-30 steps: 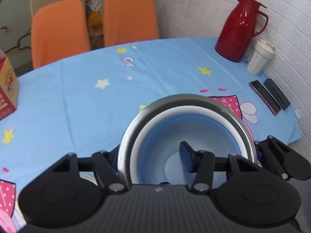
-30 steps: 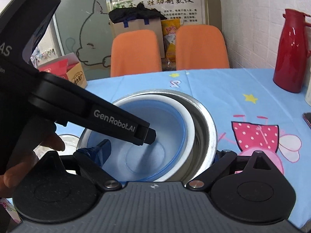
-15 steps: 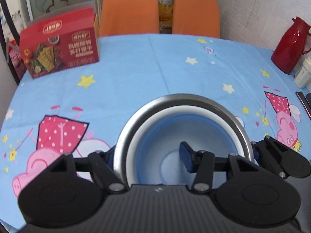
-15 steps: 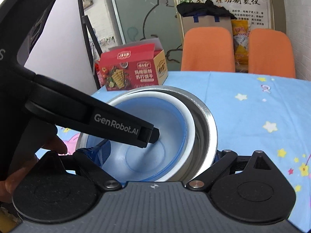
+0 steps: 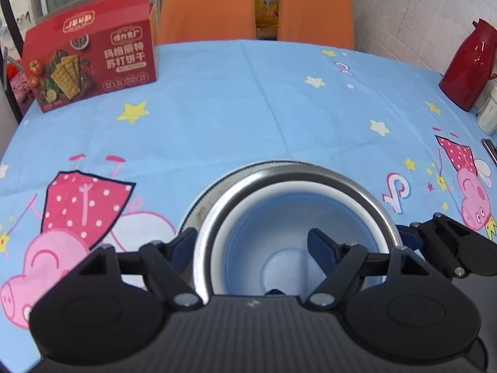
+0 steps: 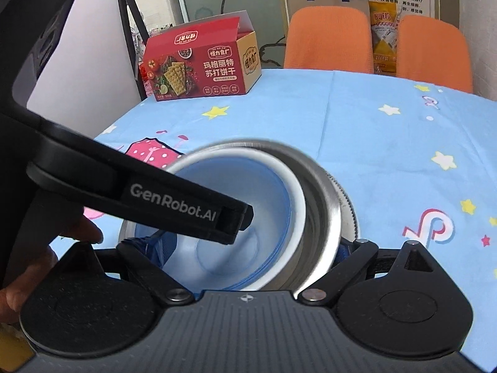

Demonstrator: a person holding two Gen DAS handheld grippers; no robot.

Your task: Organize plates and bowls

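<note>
Nested bowls are held jointly: left tongs [image 5: 251,245] and right tongs [image 6: 251,248] each clamp the wall of the steel bowl [image 5: 366,192], one finger inside, one outside — probably so the stack stays level. Inside it sits a white bowl [image 5: 236,214], and inside that a blue bowl [image 5: 279,233], empty. The stack hangs over the desk [image 5: 233,118], well short of the red cracker box [image 5: 93,52]. A serrated metal rim shows just beneath it.

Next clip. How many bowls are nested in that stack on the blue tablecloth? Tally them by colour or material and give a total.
steel bowl: 1
white bowl: 1
blue bowl: 1
Total: 3 bowls, nested with the steel one outermost and the blue one innermost.
Not counted: the ridged metal rim showing beneath the stack. I cannot tell what it belongs to.
</note>
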